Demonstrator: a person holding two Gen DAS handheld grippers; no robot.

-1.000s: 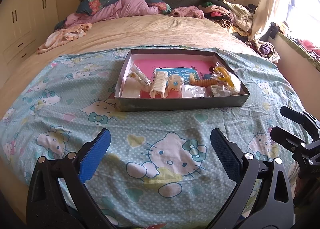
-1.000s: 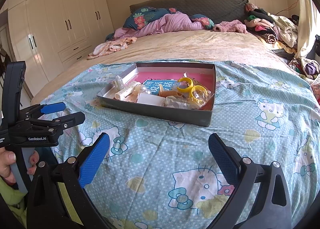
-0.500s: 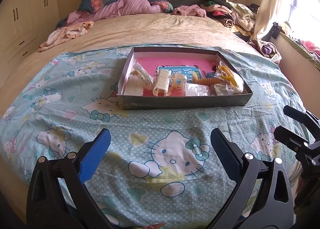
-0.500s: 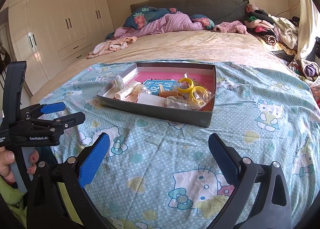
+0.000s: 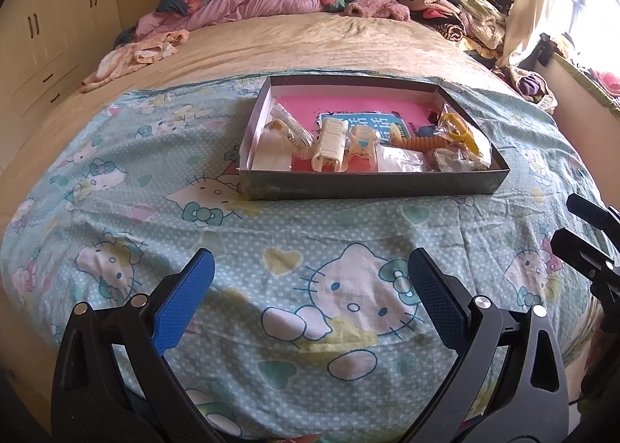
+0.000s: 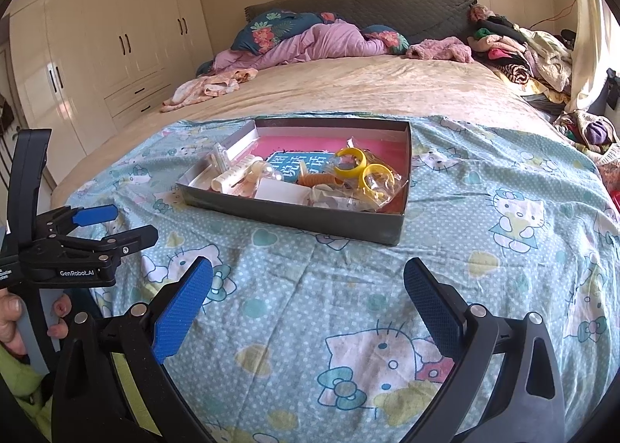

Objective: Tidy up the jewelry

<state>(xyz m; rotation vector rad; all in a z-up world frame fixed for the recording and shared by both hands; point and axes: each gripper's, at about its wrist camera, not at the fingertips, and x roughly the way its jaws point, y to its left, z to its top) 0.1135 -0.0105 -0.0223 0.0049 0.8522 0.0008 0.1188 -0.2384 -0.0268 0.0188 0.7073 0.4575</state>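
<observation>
A shallow grey box with a pink floor lies on the cartoon-cat bedsheet. Inside it are cream hair clips, an orange spiral tie, yellow bangles in clear wrap and small plastic packets. My left gripper hovers open over the sheet, short of the box, nothing between its blue pads. My right gripper is also open and empty, nearer the box's right corner. The left gripper shows at the left edge of the right wrist view, held by a hand.
Crumpled bedding and pillows lie by the headboard, with a heap of clothes at the far right. Pale garments lie on the beige cover. Wardrobes stand left of the bed, a curtain and window at the right.
The left wrist view has drifted slightly left, so the box sits a little further right in it. The right wrist view is almost unchanged. Both grippers stay open.
</observation>
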